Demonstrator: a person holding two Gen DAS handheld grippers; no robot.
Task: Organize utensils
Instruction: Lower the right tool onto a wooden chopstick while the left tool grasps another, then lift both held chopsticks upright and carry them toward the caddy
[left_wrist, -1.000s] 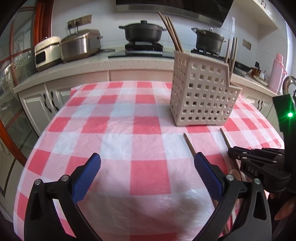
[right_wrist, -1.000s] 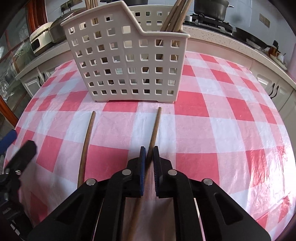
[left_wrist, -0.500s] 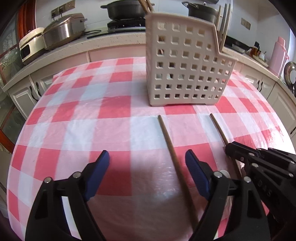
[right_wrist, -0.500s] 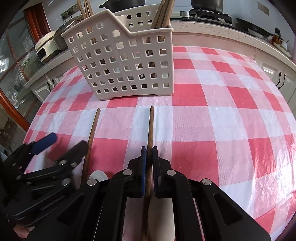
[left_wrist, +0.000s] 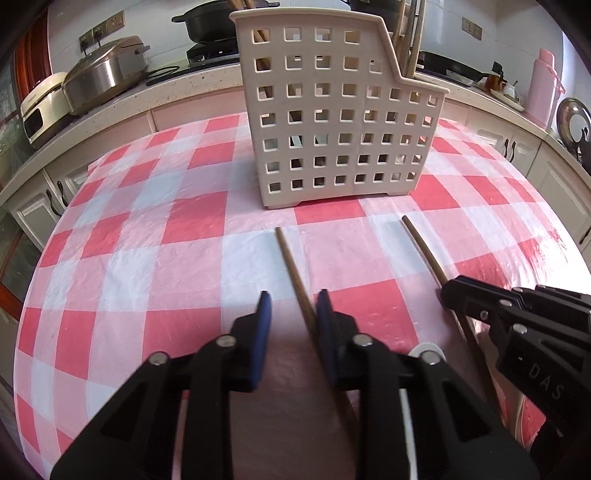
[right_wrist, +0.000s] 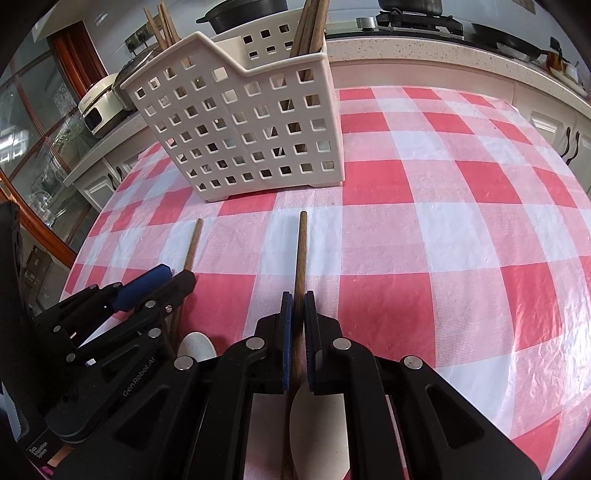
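L gripper (left_wrist: 291, 308) has just been closing around the left wooden handle (left_wrist: 291, 266); the handle lies betw the blue pads, against the R-side pad (left_wrist: 325, 325), w/ a clear gap to the other pad, so no grip yet, jaws part open. R gripper (right_wrist: 298, 317) is clamped tight on the right wooden handle (right_wrist: 302, 254), pads pressing both sides. Both handles lie flat on the red/white check cloth (right_wrist: 461, 236), roughly parallel, near ends under the grippers, far tips pointing at the basket (left_wrist: 332, 110) and stopping just short of its base. White spoon-like ends show low by the grippers: one (right_wrist: 195, 345) by the left handle, one (right_wrist: 317, 417) under the R gripper; can't tell exact shape. Basket is beige, perforated w/ square holes, upright on the cloth, stepped rim. Several wooden sticks (right_wrist: 312, 26) stand in it, leaning, in at least two groups; which compartments can't tell. In the left wrist view the R gripper (left_wrist: 448, 295) sits at the right edge, on its handle (left_wrist: 424, 247). In the right wrist view the L gripper (right_wrist: 173, 278) is lower left. Behind: counter w/ rice cooker (left_wrist: 107, 72), black pot (left_wrist: 207, 22), pink flask (left_wrist: 543, 85).
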